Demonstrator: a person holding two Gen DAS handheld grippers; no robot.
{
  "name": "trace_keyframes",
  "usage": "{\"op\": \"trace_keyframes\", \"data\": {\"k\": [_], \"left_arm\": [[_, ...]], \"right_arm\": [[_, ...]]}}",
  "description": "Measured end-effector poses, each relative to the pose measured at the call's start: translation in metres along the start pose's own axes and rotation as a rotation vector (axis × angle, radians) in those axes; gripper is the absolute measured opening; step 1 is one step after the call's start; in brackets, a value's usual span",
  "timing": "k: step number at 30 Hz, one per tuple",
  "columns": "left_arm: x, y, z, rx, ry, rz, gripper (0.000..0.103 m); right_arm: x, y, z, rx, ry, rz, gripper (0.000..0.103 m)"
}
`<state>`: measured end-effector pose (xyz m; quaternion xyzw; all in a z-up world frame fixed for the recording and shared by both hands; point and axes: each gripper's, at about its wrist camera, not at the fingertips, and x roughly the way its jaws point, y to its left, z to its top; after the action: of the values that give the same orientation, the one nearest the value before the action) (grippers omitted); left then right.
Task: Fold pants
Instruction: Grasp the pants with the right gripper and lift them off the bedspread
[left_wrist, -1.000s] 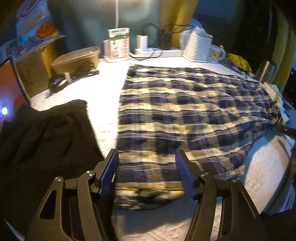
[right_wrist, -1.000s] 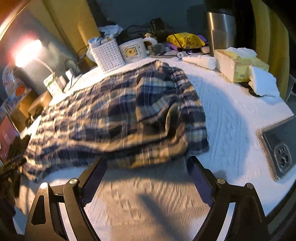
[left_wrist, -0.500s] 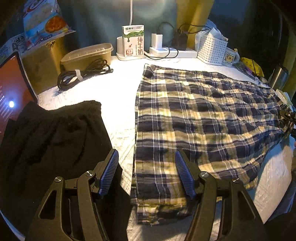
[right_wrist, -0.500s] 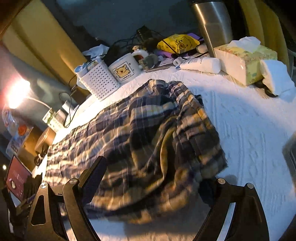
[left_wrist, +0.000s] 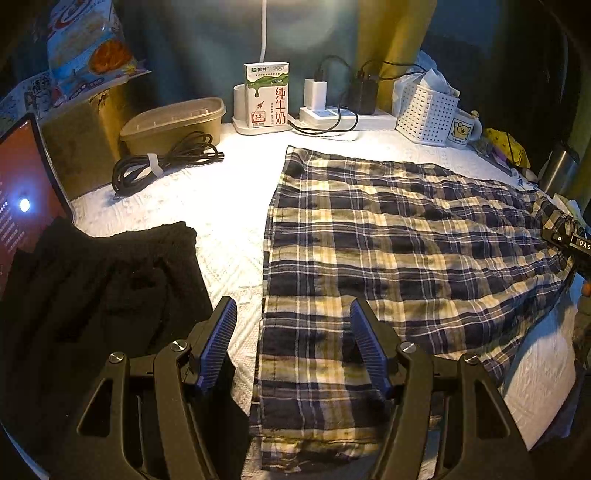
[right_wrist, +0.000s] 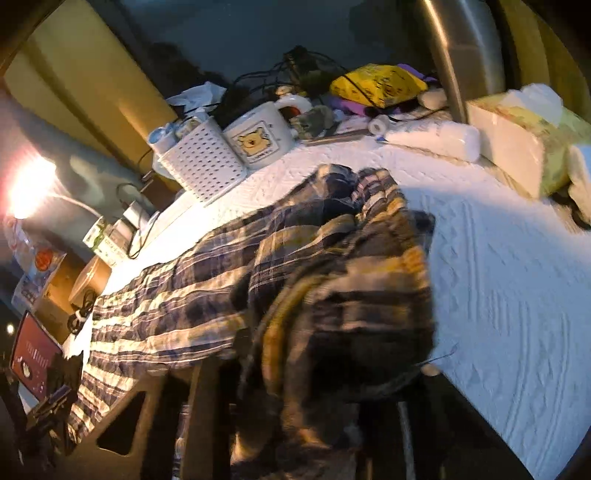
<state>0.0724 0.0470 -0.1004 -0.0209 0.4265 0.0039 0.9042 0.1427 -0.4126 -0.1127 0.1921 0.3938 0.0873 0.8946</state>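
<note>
While the left gripper (left_wrist: 293, 347) hovers with its fingers (left_wrist: 218, 343) apart over the near hem of the plaid pants (left_wrist: 388, 251), the change of note lies at the other end of the garment: the right gripper (right_wrist: 314, 387) has just been closing, and bunched plaid cloth now fills the space where its fingers stood wide half a second ago. Its fingers are hidden under the gathered fabric in the right wrist view, so the pinch is judged from the heaped cloth, not seen directly. The pants lie spread lengthwise across the white-covered bench (left_wrist: 229, 206), one end between the left fingers but not pinched, the other end lifted into a crumpled mound at the right gripper. A black garment (left_wrist: 96, 295) lies just beside the pants on the left, apart from them. With one end apparently secured, the fold seems ready to begin; the left end is still free, and carrying the right end over would likely call for the left fingers to close or to pin the cloth first.
</note>
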Motion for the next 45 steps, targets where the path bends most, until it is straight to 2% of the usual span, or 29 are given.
{"op": "trace_keyframes", "data": {"k": [3,8,17,25,33,38,45], "left_arm": [[0.000,-0.004,0.004,0.008,-0.002,-0.001,0.064],[-0.001,-0.011,0.013,0.031,-0.010,-0.001,0.064],[-0.006,-0.028,0.027,0.042,-0.047,-0.027,0.064],[-0.005,-0.035,0.031,0.048,-0.061,-0.072,0.064],[-0.011,-0.020,0.027,0.019,-0.082,-0.090,0.064],[-0.017,-0.022,0.024,0.053,-0.108,-0.113,0.064],[-0.029,-0.015,0.028,0.061,-0.162,-0.139,0.064]], "right_arm": [[0.001,0.001,0.003,-0.027,-0.003,0.011,0.015],[-0.005,-0.013,0.015,-0.029,-0.032,0.000,0.012],[-0.035,-0.057,0.043,-0.005,-0.112,-0.110,0.012],[-0.044,-0.055,0.046,0.022,-0.113,-0.107,0.012],[-0.066,-0.010,0.050,-0.102,-0.177,-0.133,0.012],[-0.077,0.028,0.054,-0.169,-0.206,-0.125,0.012],[-0.080,0.081,0.053,-0.271,-0.210,-0.105,0.012]]}}
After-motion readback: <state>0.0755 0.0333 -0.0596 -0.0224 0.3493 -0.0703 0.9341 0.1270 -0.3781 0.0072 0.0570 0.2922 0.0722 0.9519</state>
